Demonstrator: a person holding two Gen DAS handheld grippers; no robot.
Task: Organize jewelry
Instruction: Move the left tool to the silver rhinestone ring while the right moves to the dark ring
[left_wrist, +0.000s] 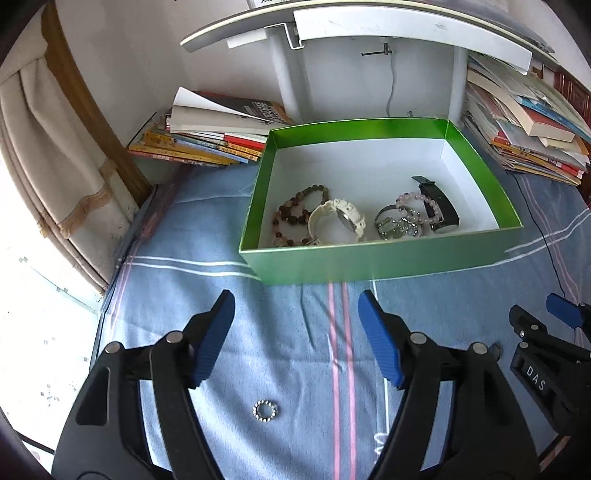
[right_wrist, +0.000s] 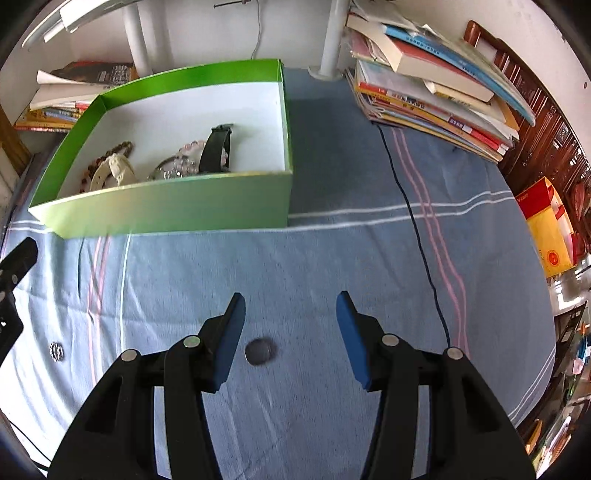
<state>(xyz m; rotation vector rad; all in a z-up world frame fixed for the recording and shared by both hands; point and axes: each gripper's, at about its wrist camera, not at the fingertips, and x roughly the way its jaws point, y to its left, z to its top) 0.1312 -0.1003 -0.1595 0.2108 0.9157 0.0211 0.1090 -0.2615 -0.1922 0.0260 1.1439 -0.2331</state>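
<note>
A: Left gripper (left_wrist: 297, 332) is released, jaws apart, nothing between the pads. It hangs over the blue striped cloth (left_wrist: 258, 314), and the small beaded ring (left_wrist: 265, 410) lies on the cloth below it, nearer the left finger.

B: Right gripper (right_wrist: 290, 332) is also spread and empty. A dark round piece (right_wrist: 260, 351) sits on the cloth just inside its left finger (right_wrist: 229, 343).

A: Both pieces are flat and tiny. I'd judge the pads could pinch fabric instead, or nudge the ring aside if they close off-centre.

B: Same risk here: the piece is off to one side, so one pad may reach it first and push it away.

A: Beyond, the green box (left_wrist: 332, 264) already holds a brown bead bracelet (left_wrist: 295, 218), a white watch (left_wrist: 338, 221), silver rings (left_wrist: 397, 225), a pink bracelet (left_wrist: 421, 208) and a black watch (left_wrist: 439, 206).

B: My view hides much of that behind the near wall, but it shows the dark piece, which yours doesn't, and a black cable (right_wrist: 417, 229) crossing the cloth.
</note>
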